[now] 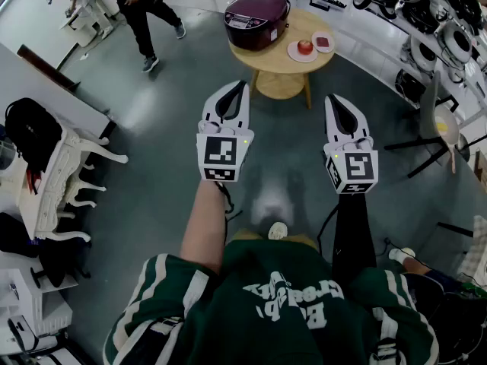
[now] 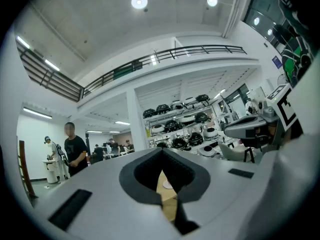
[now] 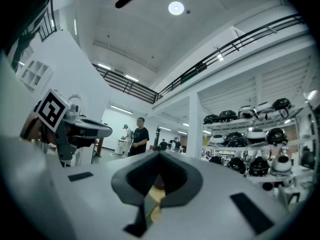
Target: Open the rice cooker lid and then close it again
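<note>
The rice cooker (image 1: 256, 19) sits on the left part of the desk (image 1: 280, 61), far in front of me. Two plates (image 1: 303, 51) lie to its right on that desk. My left gripper (image 1: 239, 87) and right gripper (image 1: 332, 99) hang side by side, well apart from the desk. Shelves (image 1: 426, 14) run along the right.

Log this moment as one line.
left gripper: shut, empty | right gripper: shut, empty | rice cooker: lid closed, on round table, untouched

Grey floor (image 1: 167, 173), appliance shelves (image 1: 426, 21)
</note>
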The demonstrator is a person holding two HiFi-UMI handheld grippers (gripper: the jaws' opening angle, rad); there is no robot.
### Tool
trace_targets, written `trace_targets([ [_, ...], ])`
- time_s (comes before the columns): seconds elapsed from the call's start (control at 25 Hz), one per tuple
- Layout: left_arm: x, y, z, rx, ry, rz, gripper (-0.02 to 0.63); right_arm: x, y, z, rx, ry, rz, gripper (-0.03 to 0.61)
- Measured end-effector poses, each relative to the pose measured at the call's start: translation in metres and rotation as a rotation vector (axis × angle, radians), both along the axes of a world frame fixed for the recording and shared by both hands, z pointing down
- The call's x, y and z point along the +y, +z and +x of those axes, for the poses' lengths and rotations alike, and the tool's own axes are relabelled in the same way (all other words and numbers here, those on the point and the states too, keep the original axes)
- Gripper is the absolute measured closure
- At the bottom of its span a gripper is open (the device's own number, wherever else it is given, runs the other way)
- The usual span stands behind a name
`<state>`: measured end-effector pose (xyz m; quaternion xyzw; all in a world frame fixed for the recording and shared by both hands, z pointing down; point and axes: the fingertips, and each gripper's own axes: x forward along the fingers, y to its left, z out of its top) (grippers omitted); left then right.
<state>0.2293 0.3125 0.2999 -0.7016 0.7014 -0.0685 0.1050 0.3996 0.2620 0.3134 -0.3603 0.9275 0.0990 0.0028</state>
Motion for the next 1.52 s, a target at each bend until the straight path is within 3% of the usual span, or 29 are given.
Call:
trace_targets([
  [0.2,0.011,-0.003,0.006,-0.002,0.013,0.013,0.617,0.011,0.001,-0.001,-0.003,-0.010,0.001,0.575],
  [0.4,0.019,0.001,0.003,0.015,0.011,-0.001,0.617,0.011,-0.001,0.006,-0.079,0.013,-0.028,0.575],
  [0.72,0.021,0.000,-0.004,0.012,-0.007,-0.014,0.617,0.011,-0.003,-0.011,-0.070,-0.032,-0.022,0.575],
  [0.96,0.004,0.007,-0.028,0.040,-0.040,-0.019,0.617,-0.007,0.000,-0.040,-0.062,-0.087,-0.014,0.575],
  [1.52,-0.093,0.000,-0.120,0.044,-0.048,-0.011,0.617,-0.105,-0.011,-0.132,-0.054,-0.089,-0.006,0.575],
])
